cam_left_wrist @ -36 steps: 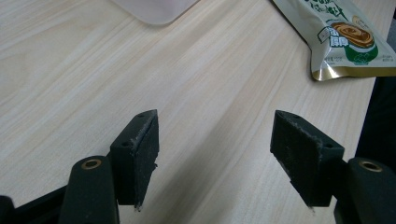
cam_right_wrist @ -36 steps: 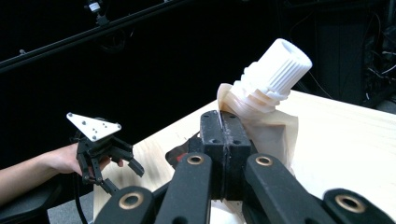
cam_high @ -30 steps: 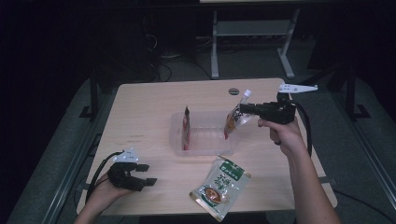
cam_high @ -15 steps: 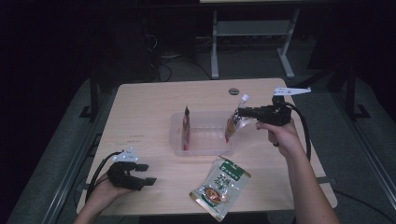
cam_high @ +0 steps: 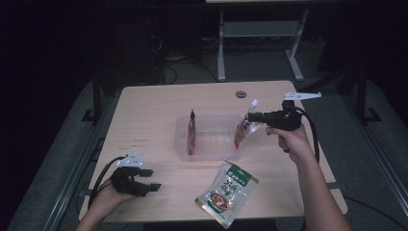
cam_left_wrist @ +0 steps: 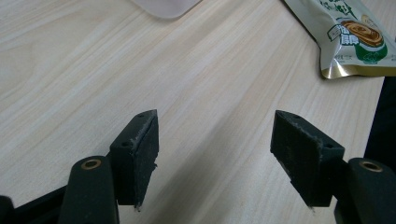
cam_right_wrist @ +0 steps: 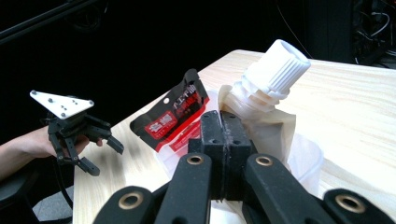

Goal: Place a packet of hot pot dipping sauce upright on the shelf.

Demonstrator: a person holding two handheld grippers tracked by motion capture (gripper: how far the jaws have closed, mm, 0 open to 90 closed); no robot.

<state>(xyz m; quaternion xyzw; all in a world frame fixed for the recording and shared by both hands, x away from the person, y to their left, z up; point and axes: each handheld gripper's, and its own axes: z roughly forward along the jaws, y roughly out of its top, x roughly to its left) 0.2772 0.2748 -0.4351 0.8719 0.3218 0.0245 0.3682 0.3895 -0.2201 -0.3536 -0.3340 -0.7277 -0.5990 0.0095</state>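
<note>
A pale pouch with a white screw cap (cam_high: 244, 126) hangs over the right end of a clear plastic tray (cam_high: 211, 154). My right gripper (cam_high: 252, 117) is shut on its upper part; in the right gripper view the jaws (cam_right_wrist: 220, 126) pinch the pouch (cam_right_wrist: 266, 93) just below the cap. A red packet (cam_high: 192, 132) stands upright at the tray's left end, also seen as the red packet (cam_right_wrist: 175, 114). My left gripper (cam_high: 150, 179) rests open near the table's front left corner, with bare wood between its jaws (cam_left_wrist: 215, 154).
A green snack packet (cam_high: 227, 192) lies flat in front of the tray; its corner is the green snack packet (cam_left_wrist: 348, 35) to the right of my left jaws. A round cable port (cam_high: 241, 94) sits near the table's far edge. Desk frames stand behind in the dark.
My right gripper has carried the pouch slightly down and left, closer over the tray's right end. The left gripper has stayed where it was.
</note>
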